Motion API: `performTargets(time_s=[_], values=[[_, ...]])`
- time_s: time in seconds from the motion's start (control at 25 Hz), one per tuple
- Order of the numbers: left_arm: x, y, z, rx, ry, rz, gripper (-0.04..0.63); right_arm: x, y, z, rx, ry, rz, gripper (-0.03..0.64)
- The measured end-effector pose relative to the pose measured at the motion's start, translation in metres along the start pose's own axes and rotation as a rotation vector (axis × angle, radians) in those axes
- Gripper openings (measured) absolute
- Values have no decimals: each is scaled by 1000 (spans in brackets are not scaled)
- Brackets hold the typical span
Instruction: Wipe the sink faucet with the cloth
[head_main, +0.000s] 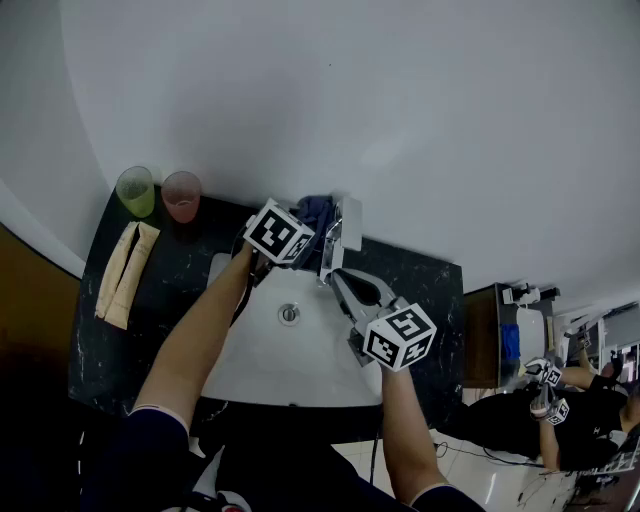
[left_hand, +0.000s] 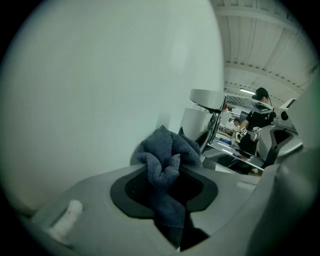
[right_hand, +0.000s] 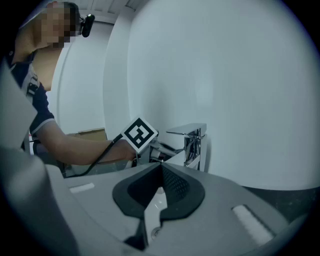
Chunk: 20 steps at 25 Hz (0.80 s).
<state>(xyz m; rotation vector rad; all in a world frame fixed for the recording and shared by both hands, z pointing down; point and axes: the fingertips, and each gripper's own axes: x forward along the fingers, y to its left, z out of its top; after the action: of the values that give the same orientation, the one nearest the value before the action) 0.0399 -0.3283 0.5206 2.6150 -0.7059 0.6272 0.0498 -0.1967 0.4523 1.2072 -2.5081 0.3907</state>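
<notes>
With the left hand-held gripper (left_hand: 167, 176) clamped on the cloth (left_hand: 167, 150) beside the faucet (head_main: 335, 243) and the right hand-held gripper (right_hand: 159, 176) closed empty before it, wiping looks barely begun.

Head view looks steeply down; 2 close gripper views share the faucet (right_hand: 193, 150).

The cloth (left_hand: 167, 155) is nubby terry, the faucet (right_hand: 193, 142) polished metal, the sink (head_main: 258, 352) glossy white

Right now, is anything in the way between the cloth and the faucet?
No, nothing visible. The left gripper holds the cloth right beside the faucet. The right gripper, shut and empty, sits over the sink, not between them.
</notes>
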Motion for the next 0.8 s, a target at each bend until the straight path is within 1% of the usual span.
performTargets(time_s=[0.12, 0.24, 0.4, 0.64, 0.8], values=[[1, -3, -13, 4, 40, 5, 112, 0, -1, 1, -1, -9, 0, 5], [0, -10, -29, -21, 62, -3, 112, -1, -1, 1, 4, -16, -4, 5], [-13, -24, -32, -51, 30, -23, 112, 0, -3, 2, 10, -19, -9, 5], [-41, -52, -18, -21, -35, -45, 113, 1, -3, 1, 13, -10, -38, 5], [-57, -66, -18, 4, -53, -48, 112, 2, -3, 0, 9, -6, -73, 5]])
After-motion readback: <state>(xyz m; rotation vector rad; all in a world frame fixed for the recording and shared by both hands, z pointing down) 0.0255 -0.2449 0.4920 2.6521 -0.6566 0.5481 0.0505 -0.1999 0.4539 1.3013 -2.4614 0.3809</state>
